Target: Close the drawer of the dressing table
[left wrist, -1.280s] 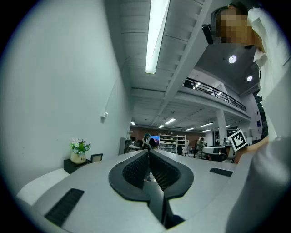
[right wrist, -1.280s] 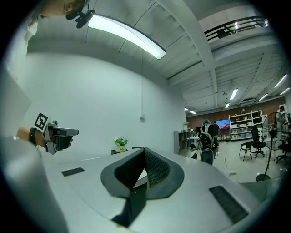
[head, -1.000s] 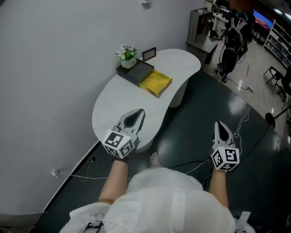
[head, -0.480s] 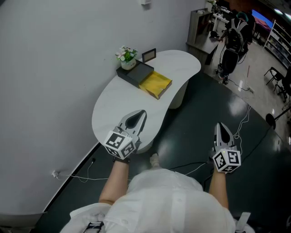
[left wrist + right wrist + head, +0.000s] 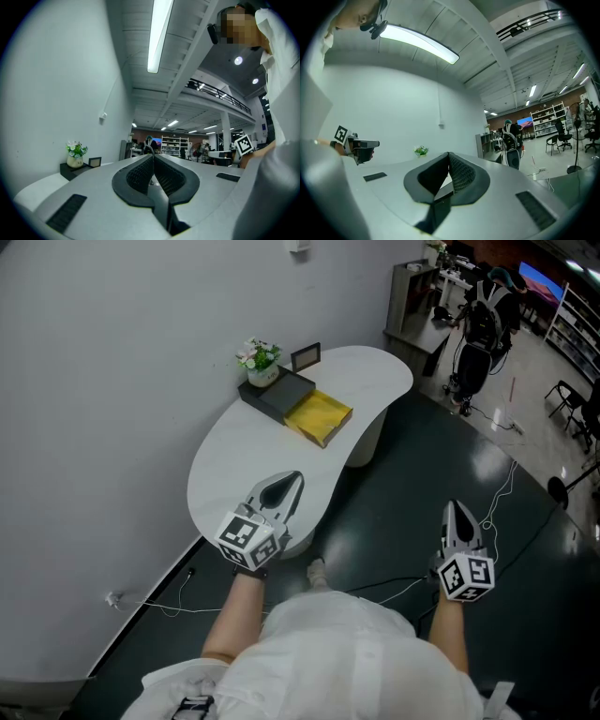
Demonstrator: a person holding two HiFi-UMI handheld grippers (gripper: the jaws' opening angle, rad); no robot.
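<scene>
On the white curved dressing table [image 5: 234,460], a black box [image 5: 277,393] stands by the wall with its yellow drawer [image 5: 320,415] pulled out toward the room. My left gripper [image 5: 290,478] hovers over the table's near end, well short of the drawer, shut and empty. My right gripper [image 5: 455,508] hangs over the dark floor to the right of the table, also shut and empty. In the left gripper view the left gripper [image 5: 153,156] points level past the box [image 5: 70,169]. In the right gripper view the right gripper [image 5: 449,154] shows its jaws together.
A flower pot [image 5: 261,359] and a small picture frame [image 5: 306,354] stand beside the box. The grey wall runs along the table's left. Cables [image 5: 497,498] trail on the dark floor, my shoe [image 5: 318,569] is near the table's foot, and equipment [image 5: 478,324] stands at the back right.
The right gripper has rolled slightly and sits a touch lower in the head view. The left gripper and the drawer have not moved.
</scene>
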